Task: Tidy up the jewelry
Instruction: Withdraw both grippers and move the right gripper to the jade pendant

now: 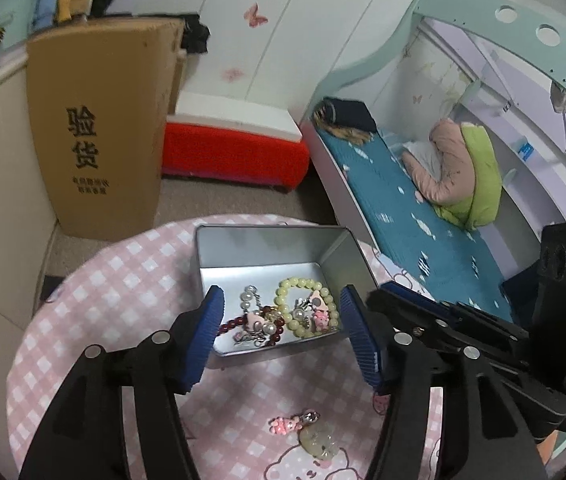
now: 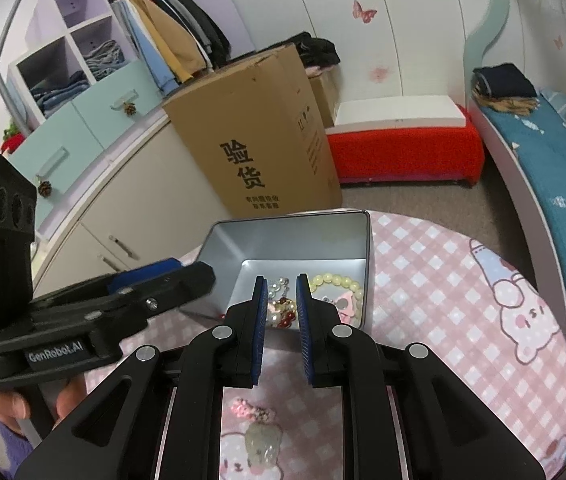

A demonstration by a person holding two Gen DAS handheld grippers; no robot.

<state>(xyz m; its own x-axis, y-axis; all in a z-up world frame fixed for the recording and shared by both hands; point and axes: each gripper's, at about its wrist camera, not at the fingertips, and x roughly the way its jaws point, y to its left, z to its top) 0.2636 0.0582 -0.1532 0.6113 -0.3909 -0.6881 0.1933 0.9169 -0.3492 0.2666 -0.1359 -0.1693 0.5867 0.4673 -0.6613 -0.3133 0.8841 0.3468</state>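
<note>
A: What does your left gripper show?

B: Your jaws stand well apart, blue pads either side of the tin's near wall, nothing between them, gripping nothing. No earlier picture, so I note only that.

A: And the tin?

B: Open, silver, on the pink checked cloth. Inside the tin, left to right: pearl beads, a dark red bead strand, a pale yellow bracelet, and a pink charm lying within the bracelet's loop.

A: Anything outside the tin?

B: Nearer you than the tin, on the cloth: a small pink charm and, touching it, a pale green pendant. Both loose.

A: Your right gripper?

B: Pads nearly together, a narrow gap left; you hold nothing in it. It hangs above the tin's near edge, tips over the beads. Whether it touches the tin, I cannot tell.

A: Beyond the tin?

B: A cardboard box on the floor behind it; a bed to its right.
</note>
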